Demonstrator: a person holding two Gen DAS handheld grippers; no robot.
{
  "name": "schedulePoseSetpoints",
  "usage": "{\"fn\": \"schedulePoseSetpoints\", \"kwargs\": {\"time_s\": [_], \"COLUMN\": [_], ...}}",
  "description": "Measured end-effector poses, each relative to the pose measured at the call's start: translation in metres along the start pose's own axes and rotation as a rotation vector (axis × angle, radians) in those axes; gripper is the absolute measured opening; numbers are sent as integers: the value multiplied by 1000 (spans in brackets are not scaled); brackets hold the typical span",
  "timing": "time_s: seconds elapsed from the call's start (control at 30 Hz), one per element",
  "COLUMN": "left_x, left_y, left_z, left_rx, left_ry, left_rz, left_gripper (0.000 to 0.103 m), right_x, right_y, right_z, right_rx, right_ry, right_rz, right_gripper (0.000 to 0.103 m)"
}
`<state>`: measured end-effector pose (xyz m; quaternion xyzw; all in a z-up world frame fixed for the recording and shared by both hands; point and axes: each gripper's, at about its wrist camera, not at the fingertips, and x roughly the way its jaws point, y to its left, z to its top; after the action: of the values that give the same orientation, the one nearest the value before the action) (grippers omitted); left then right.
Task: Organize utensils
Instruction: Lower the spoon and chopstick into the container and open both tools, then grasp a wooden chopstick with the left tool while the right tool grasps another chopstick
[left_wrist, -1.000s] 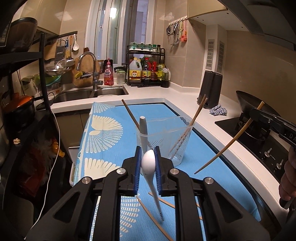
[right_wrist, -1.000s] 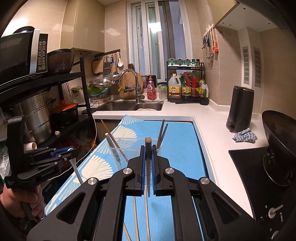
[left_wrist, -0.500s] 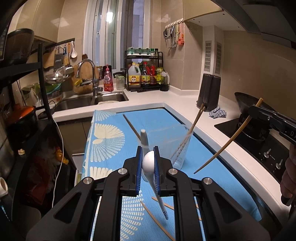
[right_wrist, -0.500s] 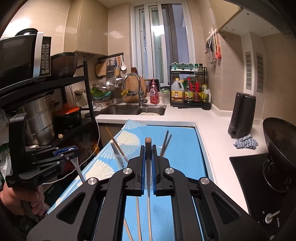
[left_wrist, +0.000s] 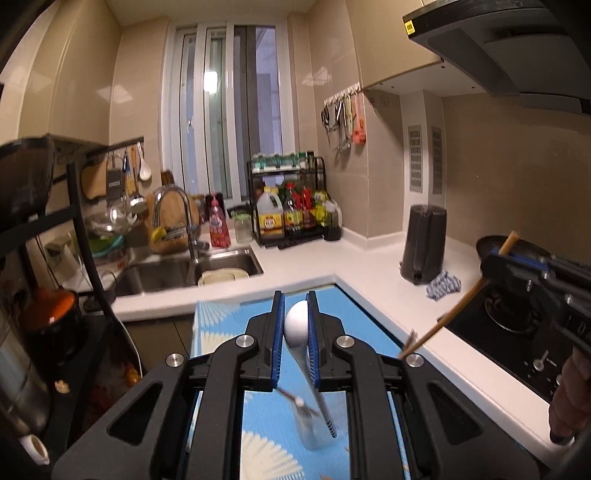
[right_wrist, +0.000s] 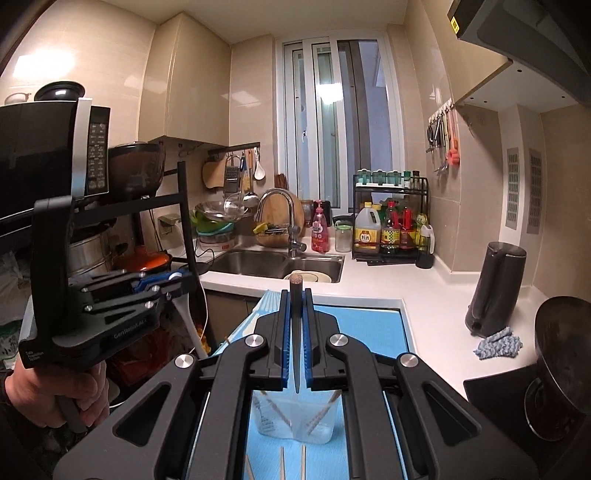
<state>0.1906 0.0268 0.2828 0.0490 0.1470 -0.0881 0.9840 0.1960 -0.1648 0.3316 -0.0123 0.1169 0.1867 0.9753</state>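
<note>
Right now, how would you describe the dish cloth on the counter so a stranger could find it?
Start at the white counter right of the sink. Against the wall stands a tall black kettle. The crumpled blue-and-white knitted cloth lies at its foot, beside the black hob; it is the only soft fabric item there.

- Left wrist view: looks forward along its fingers toward sink (left_wrist: 192, 271) and window (left_wrist: 225, 122).
- Right wrist view: same facing; both share sink, blue mat (right_wrist: 364, 325).

One spoon (left_wrist: 296, 325), one clear cup (right_wrist: 295, 417)
</note>
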Motion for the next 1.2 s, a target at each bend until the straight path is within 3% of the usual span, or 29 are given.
{"fn": "schedulePoseSetpoints", "kwargs": {"time_s": [0.1, 0.23, 0.37, 0.53, 0.7, 0.77, 1.0, 1.2], "left_x": [18, 54, 88, 102, 88, 78, 34, -12], "left_y": [-5, -15, -28, -35, -27, -23, -14, -18], "left_z": [8, -6, -44, -80, -84, -80, -75, -104], "left_rx": [16, 43, 82, 109, 74, 55, -1, -57], "left_ry": [-20, 14, 101, 170, 147, 126, 61, 35], "left_rz": [20, 32, 20, -20, -46, -41, -20, 6], "left_gripper": [12, 12, 12, 13, 16, 31, 32, 32], "right_x": [15, 43, 67, 82, 76, 70, 40, 5], "right_y": [-3, -14, -22, -24, -22, -20, -19, -12], "right_z": [-4, -27, -54, -82, -89, -88, -86, -107], "right_rx": [2, 20, 30, 36, 40, 42, 49, 56], "right_ry": [12, 69, 149, 231, 249, 244, 210, 176], "right_rz": [-12, -28, -33, -18, -9, -11, -20, -41], "right_gripper": [6, 6, 6, 7, 10, 10, 11, 16]}}
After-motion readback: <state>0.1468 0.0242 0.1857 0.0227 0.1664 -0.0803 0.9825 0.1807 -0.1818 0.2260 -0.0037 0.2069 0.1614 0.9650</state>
